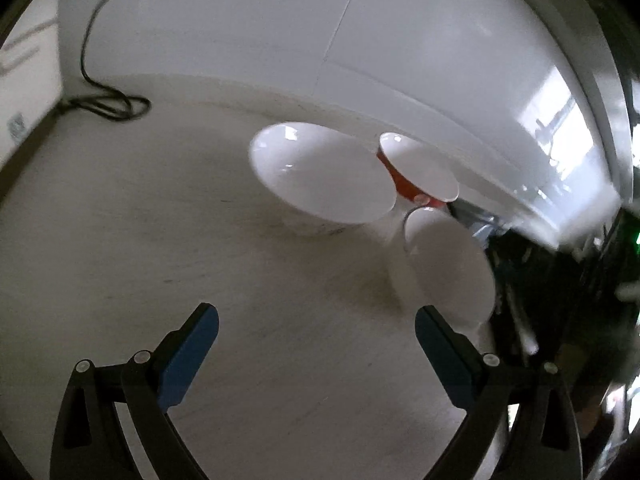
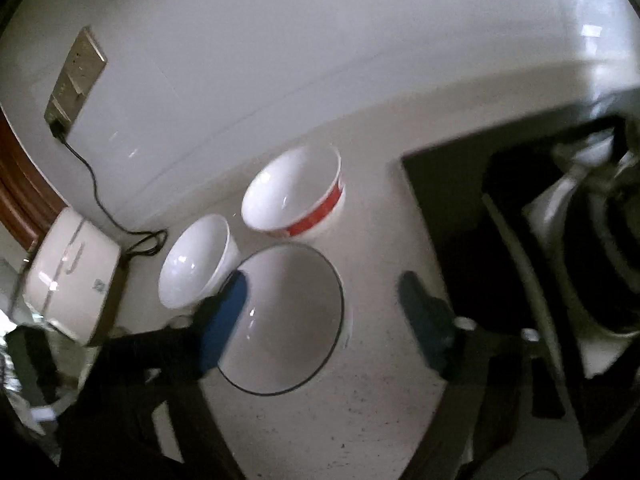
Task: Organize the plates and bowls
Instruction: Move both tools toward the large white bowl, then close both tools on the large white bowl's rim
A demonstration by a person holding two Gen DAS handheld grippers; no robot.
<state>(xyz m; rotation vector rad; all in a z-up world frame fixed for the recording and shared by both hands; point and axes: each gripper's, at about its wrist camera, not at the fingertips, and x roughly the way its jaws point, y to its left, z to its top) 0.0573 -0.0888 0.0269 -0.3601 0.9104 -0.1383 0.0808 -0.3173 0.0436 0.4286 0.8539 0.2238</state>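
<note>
Overhead, the left gripper (image 1: 316,320) hangs with its jaws spread wide and nothing between them, and the right gripper (image 2: 322,292) is likewise parted and empty above the dark-rimmed bowl (image 2: 292,320). Just beyond that bowl on the pale counter (image 2: 360,420) stands the red-banded bowl (image 2: 296,196). Beside it, toward the white appliance (image 2: 72,280) and its black cord (image 2: 96,196), sits the plain white bowl (image 2: 196,264).

A home kitchen: bowls (image 2: 294,196) on a countertop (image 2: 360,400) (white rice cooker (image 2: 70,276) plugged in nearby).
</note>
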